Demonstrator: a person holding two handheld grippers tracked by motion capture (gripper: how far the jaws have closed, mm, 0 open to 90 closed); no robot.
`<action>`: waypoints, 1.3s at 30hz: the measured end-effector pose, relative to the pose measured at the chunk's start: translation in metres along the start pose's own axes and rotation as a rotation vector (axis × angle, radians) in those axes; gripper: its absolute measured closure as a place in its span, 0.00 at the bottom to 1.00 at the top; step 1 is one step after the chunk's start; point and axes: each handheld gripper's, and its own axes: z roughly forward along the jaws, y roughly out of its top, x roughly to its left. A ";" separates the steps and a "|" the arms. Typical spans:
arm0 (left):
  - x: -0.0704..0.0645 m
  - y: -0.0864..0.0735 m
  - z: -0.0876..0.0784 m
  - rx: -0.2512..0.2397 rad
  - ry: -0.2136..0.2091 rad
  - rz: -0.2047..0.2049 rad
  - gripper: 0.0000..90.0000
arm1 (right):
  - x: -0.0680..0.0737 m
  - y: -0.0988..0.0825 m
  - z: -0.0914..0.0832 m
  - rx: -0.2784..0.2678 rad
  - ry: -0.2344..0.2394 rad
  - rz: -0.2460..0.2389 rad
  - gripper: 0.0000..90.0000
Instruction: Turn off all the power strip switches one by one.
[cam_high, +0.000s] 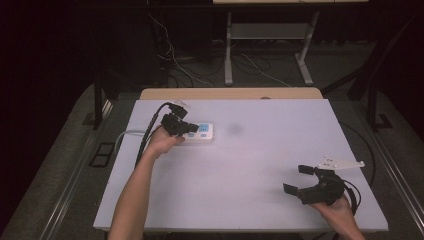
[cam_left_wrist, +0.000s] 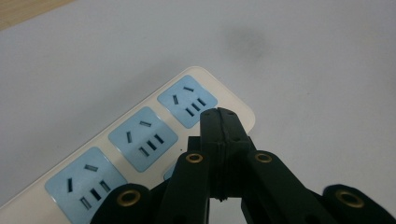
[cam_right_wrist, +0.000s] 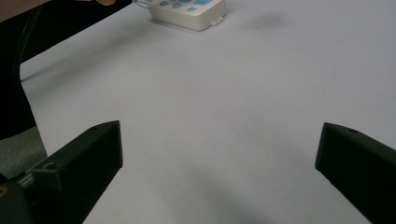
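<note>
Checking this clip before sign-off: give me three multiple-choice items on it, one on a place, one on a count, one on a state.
1. Where does the power strip lie?
A. left part of the table
B. right edge
C. on the floor

2. How many blue socket panels show whole in the left gripper view?
A. one
B. three
C. six

3. How do the right gripper jaws stand?
A. shut
B. wide apart
C. around the strip

Answers: 1 A, beside the left gripper; 2 B, three in a row; 3 B, bare table between them.
</note>
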 end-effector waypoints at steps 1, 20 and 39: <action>-0.001 0.001 0.001 0.002 -0.003 0.003 0.99 | 0.000 0.000 0.000 0.000 0.000 0.000 0.01; -0.006 0.003 0.020 0.009 -0.017 0.008 0.99 | 0.001 0.000 0.000 0.005 0.000 -0.004 0.01; -0.001 -0.003 0.033 0.025 -0.033 -0.032 0.99 | 0.000 0.000 0.000 0.005 -0.002 -0.001 0.01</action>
